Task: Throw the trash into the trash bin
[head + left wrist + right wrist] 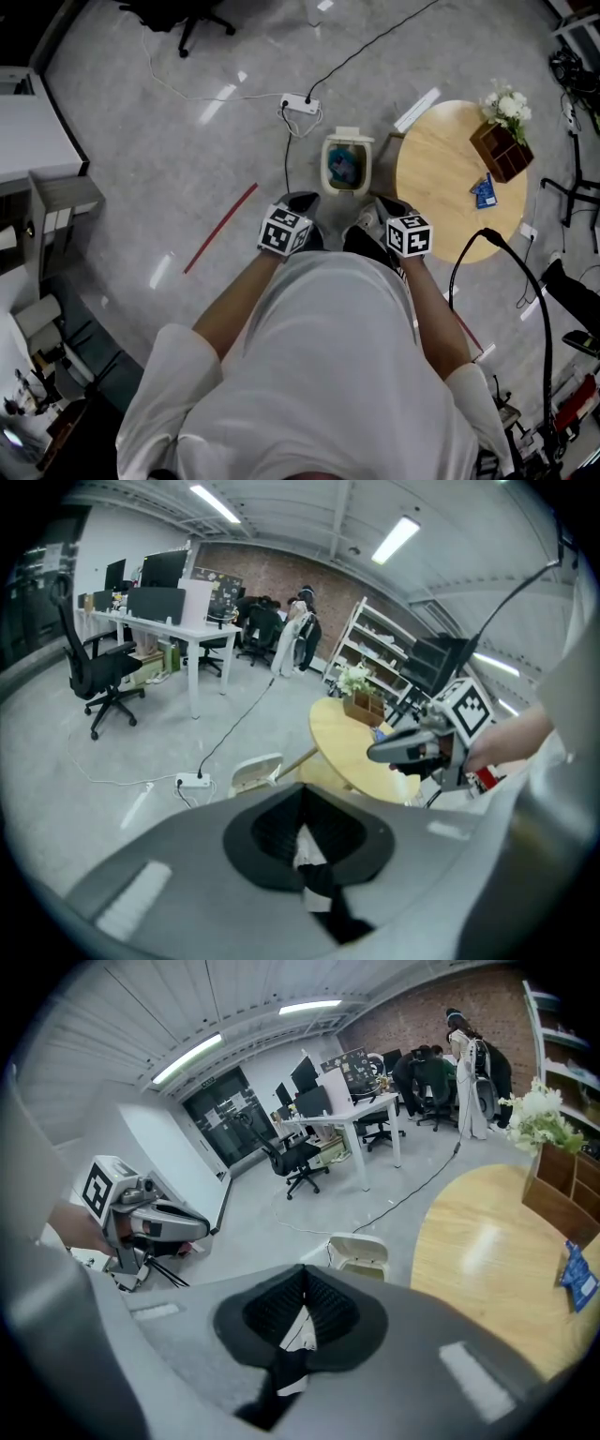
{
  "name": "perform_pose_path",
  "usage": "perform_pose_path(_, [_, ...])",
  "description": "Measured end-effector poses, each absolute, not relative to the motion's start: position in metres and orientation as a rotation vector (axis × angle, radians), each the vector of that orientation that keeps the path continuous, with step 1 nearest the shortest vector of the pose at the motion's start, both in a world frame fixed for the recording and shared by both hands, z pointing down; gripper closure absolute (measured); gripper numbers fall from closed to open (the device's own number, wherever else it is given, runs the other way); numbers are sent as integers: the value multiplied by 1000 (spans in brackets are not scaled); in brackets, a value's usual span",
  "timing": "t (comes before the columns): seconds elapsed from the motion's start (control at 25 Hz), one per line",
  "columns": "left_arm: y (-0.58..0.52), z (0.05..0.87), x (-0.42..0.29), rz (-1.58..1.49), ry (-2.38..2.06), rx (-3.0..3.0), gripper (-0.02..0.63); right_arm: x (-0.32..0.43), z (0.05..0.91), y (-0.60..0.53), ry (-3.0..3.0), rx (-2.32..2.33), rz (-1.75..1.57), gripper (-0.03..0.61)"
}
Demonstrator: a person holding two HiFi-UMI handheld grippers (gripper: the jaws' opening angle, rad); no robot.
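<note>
Two grippers sit side by side at the frame's centre: the left gripper (pixel 302 200) and the right gripper (pixel 380 214). Each has its jaws pressed together on nothing. One trash bin (pixel 329 167) stands just above and between them, with blue trash (pixel 343 169) inside it. One round table (pixel 441 183) fills the upper right.
</note>
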State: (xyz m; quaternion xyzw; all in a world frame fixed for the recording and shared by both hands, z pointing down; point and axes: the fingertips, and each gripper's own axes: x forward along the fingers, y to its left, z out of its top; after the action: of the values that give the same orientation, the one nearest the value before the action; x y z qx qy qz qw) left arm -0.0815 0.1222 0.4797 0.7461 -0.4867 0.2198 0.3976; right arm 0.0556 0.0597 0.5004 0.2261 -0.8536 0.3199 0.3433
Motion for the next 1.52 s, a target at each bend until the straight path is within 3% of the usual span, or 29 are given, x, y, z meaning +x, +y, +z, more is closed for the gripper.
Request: perform_pose_path(1.52, [127,469,-96,594,-1121,1975,611,32,489,75,-2219,644,832,576])
